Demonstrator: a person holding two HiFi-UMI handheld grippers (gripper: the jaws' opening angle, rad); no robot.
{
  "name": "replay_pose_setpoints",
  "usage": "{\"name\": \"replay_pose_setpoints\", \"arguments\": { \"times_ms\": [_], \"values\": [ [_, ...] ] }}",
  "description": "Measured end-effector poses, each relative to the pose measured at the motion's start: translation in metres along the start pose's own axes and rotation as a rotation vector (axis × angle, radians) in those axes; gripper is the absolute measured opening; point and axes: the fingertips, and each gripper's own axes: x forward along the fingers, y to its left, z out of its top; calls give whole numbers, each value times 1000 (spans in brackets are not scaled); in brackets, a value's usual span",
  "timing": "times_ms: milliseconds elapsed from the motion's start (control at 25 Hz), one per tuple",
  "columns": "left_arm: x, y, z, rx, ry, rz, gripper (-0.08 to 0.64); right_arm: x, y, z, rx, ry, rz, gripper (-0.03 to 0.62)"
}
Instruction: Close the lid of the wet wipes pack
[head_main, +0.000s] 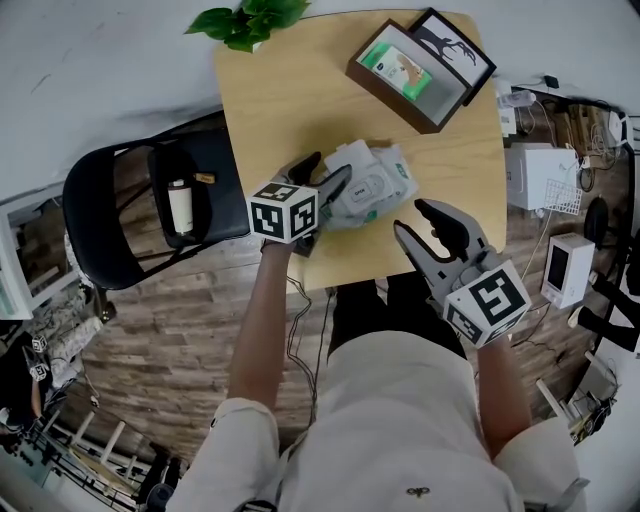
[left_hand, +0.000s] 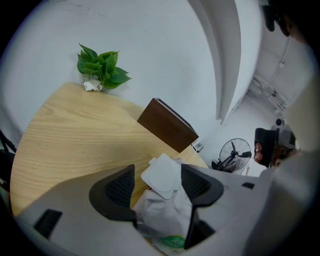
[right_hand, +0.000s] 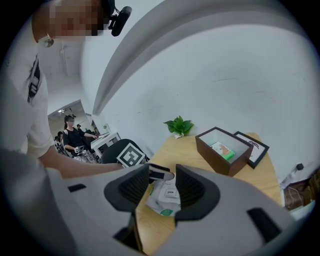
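Head view, one wipes pack (head_main: 378, 182), two tools (head_main: 331, 165) (head_main: 409, 216)

Your left gripper (left_hand: 161, 184) has its jaws spread wide around the wet wipes pack (left_hand: 160, 220) on the wooden table (left_hand: 70, 135). Its white lid (left_hand: 162, 175) sticks up between the pads, maybe brushing the right-hand one. Brown box (left_hand: 167, 125) just behind, plant (left_hand: 100, 67) at the far edge.

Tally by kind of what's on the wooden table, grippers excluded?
wet wipes pack: 1
dark brown open box: 1
green-and-white packet inside that box: 1
black picture frame: 1
leafy green plant at the far edge: 1
Total: 5
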Motion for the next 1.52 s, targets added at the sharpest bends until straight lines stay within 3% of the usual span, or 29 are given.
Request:
{"name": "replay_pose_setpoints", "arguments": {
  "times_ms": [920,1200,1520],
  "values": [
    [1,-11,-5,59,49,-42,270,-10,-12,1,8,-17,-43,153],
    [-3,-19,-2,179,88,-4,270,-22,-19,5,11,-44,-71,153],
    [-12,-35,5,208,83,2,270,-32,-14,7,4,-62,-50,153]
  ]
}}
